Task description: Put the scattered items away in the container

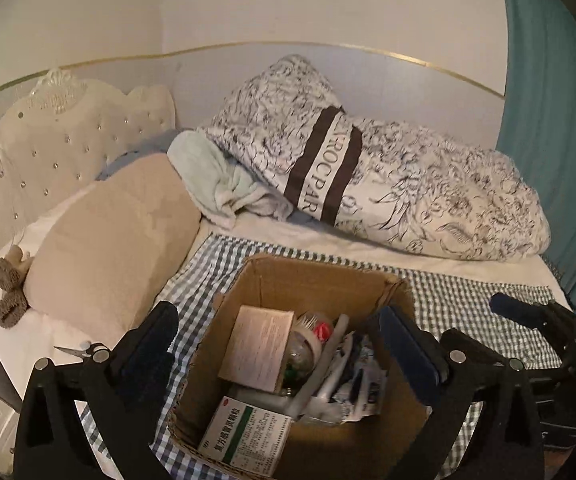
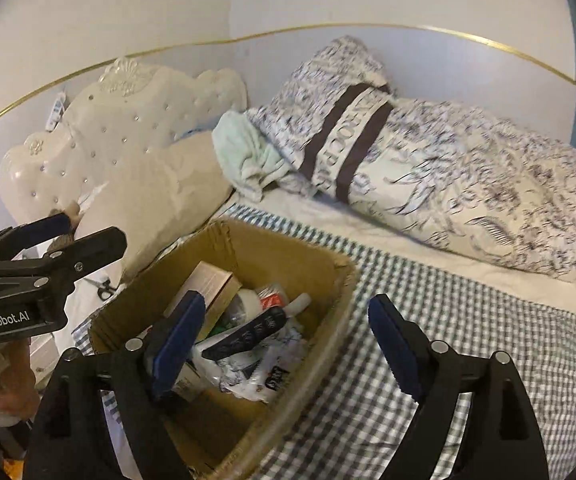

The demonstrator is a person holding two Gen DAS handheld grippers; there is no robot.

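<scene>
An open cardboard box (image 1: 327, 270) (image 2: 288, 246) stands on the checked cloth on the bed. It holds a tan carton (image 1: 256, 348), a green-and-white medicine box (image 1: 244, 436), a black remote (image 2: 248, 332), a white tube and a crumpled printed bag. My left gripper (image 1: 284, 344) hangs open above the box with nothing between its fingers; the right wrist view shows it at the left edge (image 2: 88, 232). My right gripper (image 2: 288, 308) is open too and empty, over the box's right rim. Small scissors (image 1: 84, 350) (image 2: 104, 286) lie on the white sheet left of the box.
A beige pillow (image 1: 116, 248) and a tufted headboard (image 1: 68, 140) stand to the left, with a brown plush toy (image 1: 6, 288) beside them. A floral duvet (image 1: 407, 184) and a pale green towel (image 1: 216, 180) lie behind the box. A teal curtain (image 1: 547, 120) hangs at right. A hand (image 2: 0, 384) holds the left gripper.
</scene>
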